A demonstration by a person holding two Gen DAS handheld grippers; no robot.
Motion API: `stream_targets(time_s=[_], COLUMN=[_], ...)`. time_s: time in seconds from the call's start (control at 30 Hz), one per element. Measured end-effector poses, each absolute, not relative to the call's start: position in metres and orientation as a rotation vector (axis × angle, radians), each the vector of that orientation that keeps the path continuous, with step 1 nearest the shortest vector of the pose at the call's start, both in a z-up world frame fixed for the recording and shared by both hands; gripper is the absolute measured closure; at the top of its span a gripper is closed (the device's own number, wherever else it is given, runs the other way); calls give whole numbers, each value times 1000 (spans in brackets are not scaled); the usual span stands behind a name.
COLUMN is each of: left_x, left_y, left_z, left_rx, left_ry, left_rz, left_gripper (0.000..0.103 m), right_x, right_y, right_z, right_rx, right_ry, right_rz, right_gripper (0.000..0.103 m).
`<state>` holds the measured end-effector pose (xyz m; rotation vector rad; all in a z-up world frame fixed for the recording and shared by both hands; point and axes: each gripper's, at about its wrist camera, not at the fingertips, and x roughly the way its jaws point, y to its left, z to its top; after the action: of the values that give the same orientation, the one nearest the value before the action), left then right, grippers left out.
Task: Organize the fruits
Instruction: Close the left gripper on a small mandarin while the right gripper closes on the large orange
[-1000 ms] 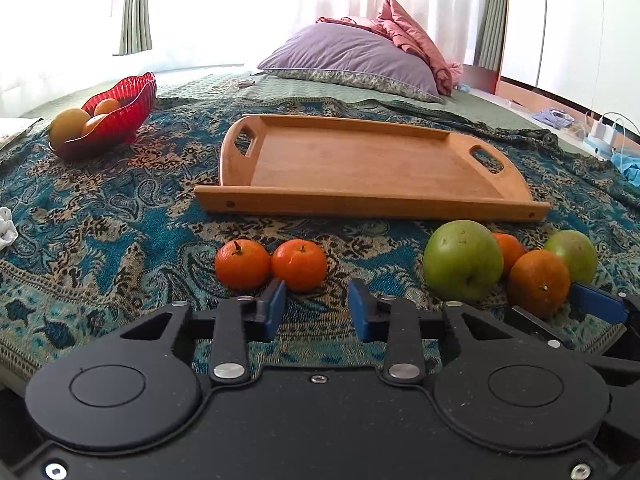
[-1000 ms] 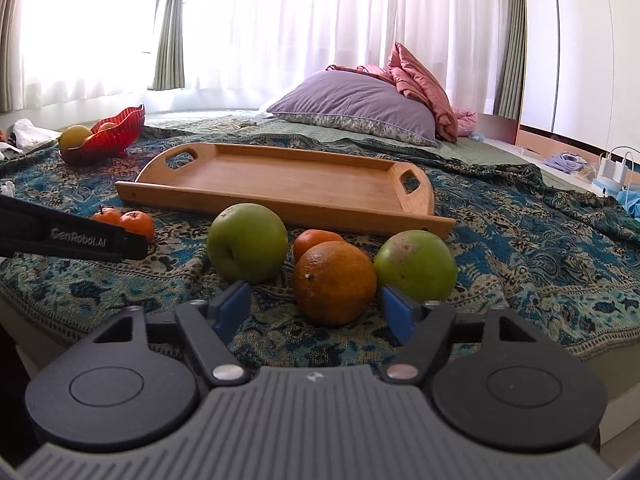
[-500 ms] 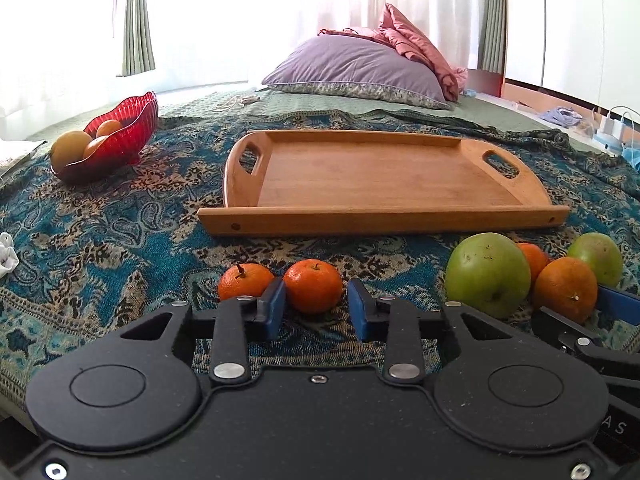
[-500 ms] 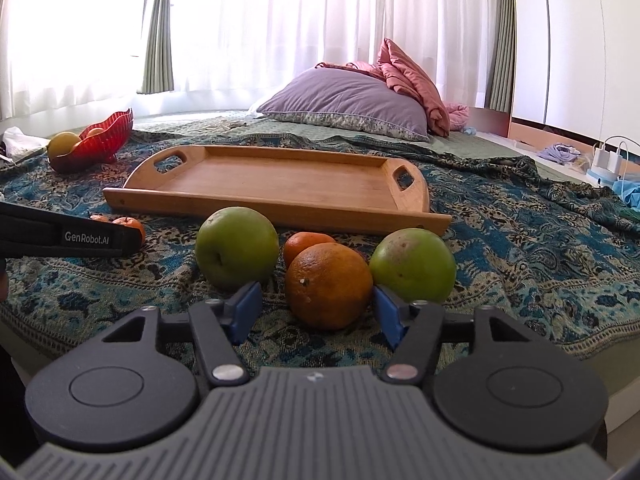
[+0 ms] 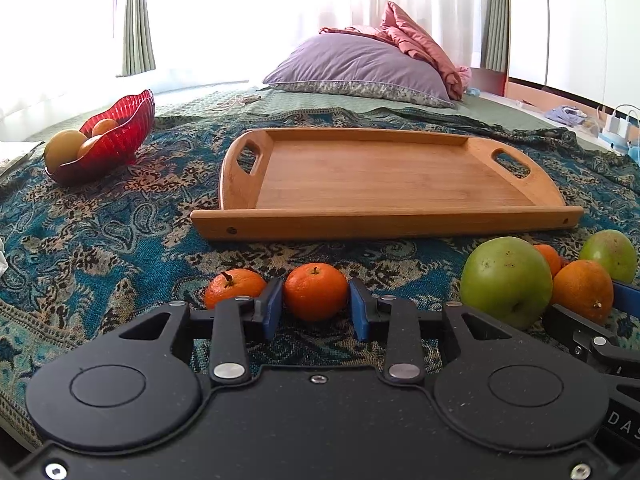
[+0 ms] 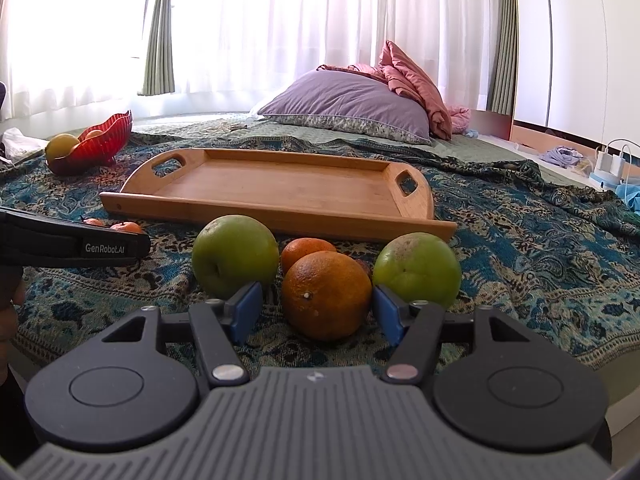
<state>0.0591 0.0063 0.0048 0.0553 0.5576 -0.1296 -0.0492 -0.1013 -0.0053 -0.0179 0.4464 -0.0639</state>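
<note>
Both grippers flank fruit — neither one pinching.
Left gripper [image 5: 316, 309] spread around a mandarin [image 5: 315, 291]; right gripper [image 6: 318, 312] spread around the big orange [image 6: 326, 294] — tray [image 6: 276, 216] beyond.

The left gripper [image 5: 315, 307] has moved forward and a little to the right: a second ago both small mandarins lay ahead of its tips, now the right mandarin [image 5: 315, 291] sits between its blue pads, while the left mandarin [image 5: 234, 287] lies outside the left pad. The right gripper [image 6: 318, 312] has also crept forward, and its pads have narrowed, so the orange [image 6: 326, 294] now sits between them with small gaps
</note>
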Motion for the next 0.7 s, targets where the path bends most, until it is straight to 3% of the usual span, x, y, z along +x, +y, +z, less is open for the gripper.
stream_targets(time_s=[0.7], left_x=[57], left_y=[4], left_z=[2], left_rx=[58], left_ry=[543], left_rz=[-128], left_gripper=[66], right_x=[-47], right_y=[-98], right_z=[-8], right_rx=[-50], right_ry=[436], right_rz=[-68], right_gripper=[37])
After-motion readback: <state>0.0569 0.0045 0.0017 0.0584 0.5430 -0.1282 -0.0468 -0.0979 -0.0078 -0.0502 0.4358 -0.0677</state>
